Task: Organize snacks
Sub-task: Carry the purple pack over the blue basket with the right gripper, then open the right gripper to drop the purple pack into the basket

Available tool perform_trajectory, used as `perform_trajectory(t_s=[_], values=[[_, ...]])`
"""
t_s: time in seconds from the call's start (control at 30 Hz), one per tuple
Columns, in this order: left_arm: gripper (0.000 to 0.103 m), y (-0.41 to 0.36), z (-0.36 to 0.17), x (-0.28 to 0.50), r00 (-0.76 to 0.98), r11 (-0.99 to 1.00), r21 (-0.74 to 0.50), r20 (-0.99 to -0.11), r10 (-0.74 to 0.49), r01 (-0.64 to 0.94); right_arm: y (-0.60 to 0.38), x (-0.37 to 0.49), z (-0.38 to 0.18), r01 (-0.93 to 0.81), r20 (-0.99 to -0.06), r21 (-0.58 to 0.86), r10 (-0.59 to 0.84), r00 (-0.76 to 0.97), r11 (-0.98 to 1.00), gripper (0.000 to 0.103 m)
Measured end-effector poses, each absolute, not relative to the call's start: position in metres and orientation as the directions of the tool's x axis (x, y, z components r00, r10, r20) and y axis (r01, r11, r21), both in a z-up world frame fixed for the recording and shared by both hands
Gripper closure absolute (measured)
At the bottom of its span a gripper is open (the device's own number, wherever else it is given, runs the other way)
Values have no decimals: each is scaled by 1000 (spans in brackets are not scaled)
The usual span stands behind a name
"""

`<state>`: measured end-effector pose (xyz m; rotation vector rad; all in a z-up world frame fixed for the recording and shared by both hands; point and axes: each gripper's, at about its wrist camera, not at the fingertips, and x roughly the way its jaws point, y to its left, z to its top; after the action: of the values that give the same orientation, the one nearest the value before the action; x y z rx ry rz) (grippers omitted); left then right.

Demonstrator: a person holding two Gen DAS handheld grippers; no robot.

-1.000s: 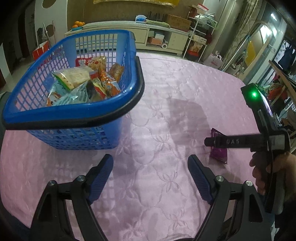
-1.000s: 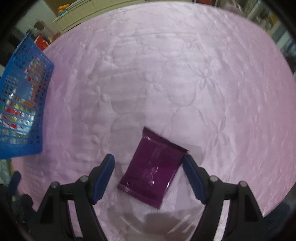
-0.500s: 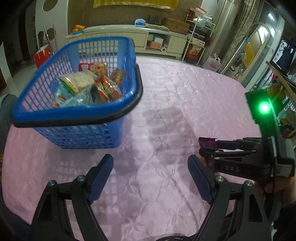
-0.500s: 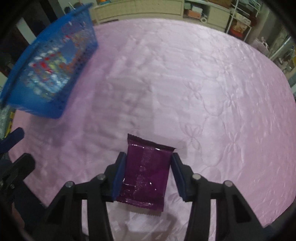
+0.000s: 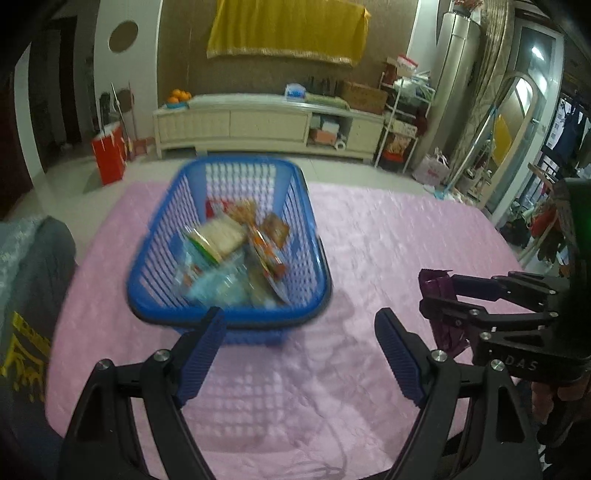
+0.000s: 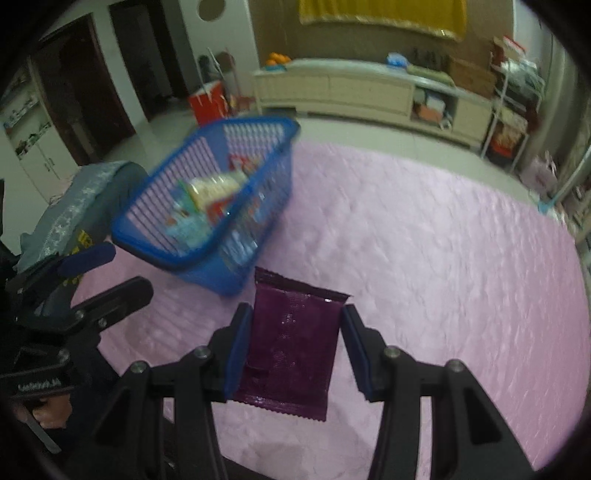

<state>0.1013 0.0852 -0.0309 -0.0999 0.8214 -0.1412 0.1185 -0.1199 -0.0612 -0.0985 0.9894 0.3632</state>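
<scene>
- A table draped in a pink quilted cloth [image 5: 388,236] is seen filling the lower part of both wrist views; a bare stretch of it is shown at 3 o'clock in the right wrist view [image 6: 461,266].
- A long cream sideboard [image 5: 258,123] is set against the far wall at 12 o'clock, with oranges [image 5: 179,96] placed on its left end and a yellow cloth [image 5: 288,29] hung on the wall above it.
- A blue plastic basket [image 5: 306,218] is stood on the cloth, at about 11 o'clock from the left gripper and blurred in both views [image 6: 155,199]; several snack packets [image 5: 236,243] are piled inside it.
- The left gripper [image 5: 301,347] is held above the table with its jaws spread wide and nothing between them; its left blue pad is seen overlapping the basket's near rim.
- The right gripper [image 6: 293,347] is held clear of the cloth, its two blue pads pressed against the side edges of a packet; in the left wrist view it is seen at 3 o'clock [image 5: 439,306], well apart from the basket.
- A purple snack packet [image 6: 291,350] is pinched flat between the right gripper's pads, its top edge pointing toward 12 o'clock, with the basket at about 11 o'clock from it; it is seen edge-on from the left wrist [image 5: 443,291].
</scene>
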Motion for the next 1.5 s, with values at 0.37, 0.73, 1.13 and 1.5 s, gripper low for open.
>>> perform_trajectory(t_s=[0.37, 0.73, 1.13, 1.5], values=[[22, 117, 15, 122, 736, 995, -37, -671, -90, 88, -76, 139, -6, -433, -753, 106, 356, 553, 895, 50], [22, 157, 20, 148, 759, 999, 2, -650, -34, 47, -29, 161, 9, -499, -722, 77, 394, 569, 863, 50], [10, 193, -19, 177, 709, 1000, 1, -705, -2, 4, 0, 194, -22, -505, -752, 14, 342, 564, 863, 50], [0, 207, -32, 188, 696, 1000, 1, -718, 11, -14, 14, 220, -54, -522, -803, 53, 347, 484, 851, 50]])
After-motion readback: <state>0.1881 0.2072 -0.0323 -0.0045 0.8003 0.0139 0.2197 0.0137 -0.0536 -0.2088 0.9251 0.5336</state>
